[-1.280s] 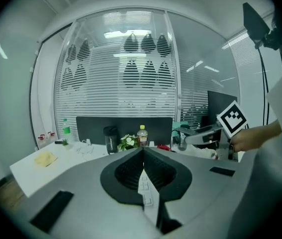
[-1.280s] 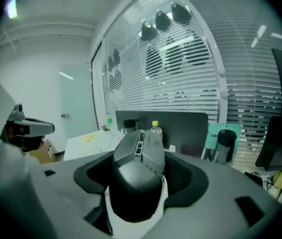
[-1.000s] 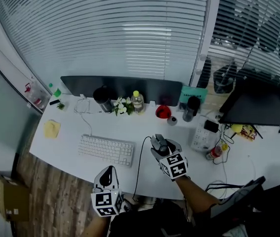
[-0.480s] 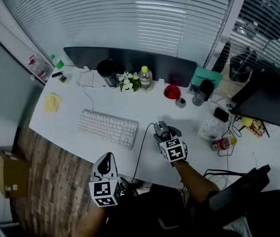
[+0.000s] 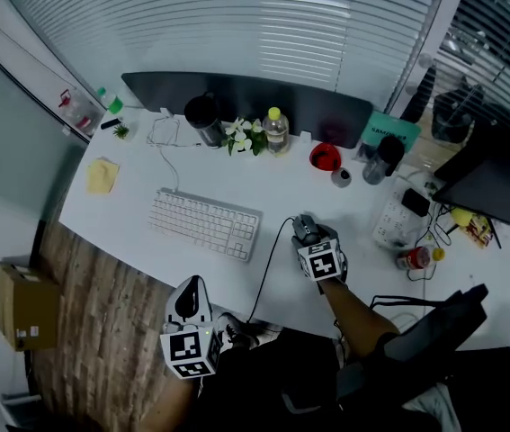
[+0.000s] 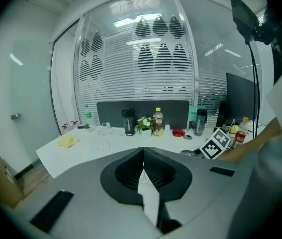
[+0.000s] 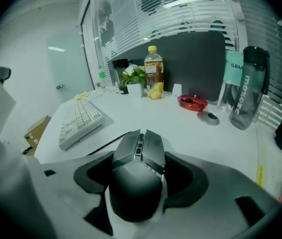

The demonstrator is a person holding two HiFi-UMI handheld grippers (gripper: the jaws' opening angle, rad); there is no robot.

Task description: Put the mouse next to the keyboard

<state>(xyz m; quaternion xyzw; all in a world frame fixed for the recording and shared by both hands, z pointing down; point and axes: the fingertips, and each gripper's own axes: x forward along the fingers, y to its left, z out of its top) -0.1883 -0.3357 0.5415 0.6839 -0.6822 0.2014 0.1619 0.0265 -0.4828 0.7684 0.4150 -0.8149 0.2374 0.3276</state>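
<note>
A dark wired mouse point(image 5: 305, 229) lies on the white desk point(image 5: 147, 255), a short way right of the white keyboard point(image 5: 205, 223). My right gripper point(image 5: 309, 238) is shut on the mouse; in the right gripper view the mouse point(image 7: 133, 193) fills the gap between the jaws of the right gripper point(image 7: 141, 148), and the keyboard point(image 7: 81, 118) lies ahead to the left. The mouse's black cable point(image 5: 268, 259) runs to the desk's front edge. My left gripper point(image 5: 192, 295) hangs off the desk's front edge. It is also in the left gripper view point(image 6: 142, 156), shut with nothing in it.
Along the back stand a dark panel point(image 5: 246, 93), a black cup point(image 5: 203, 115), flowers point(image 5: 246, 138), a yellow-capped bottle point(image 5: 275, 129), a red dish point(image 5: 324, 157) and a dark bottle point(image 5: 380, 160). A power strip point(image 5: 398, 219) and a can point(image 5: 414, 257) lie right. A cardboard box point(image 5: 22, 302) sits on the floor.
The head camera has swung, so the whole desk sits higher and further right in view. My right gripper stays on the mouse beside the keyboard; the left gripper has barely moved.
</note>
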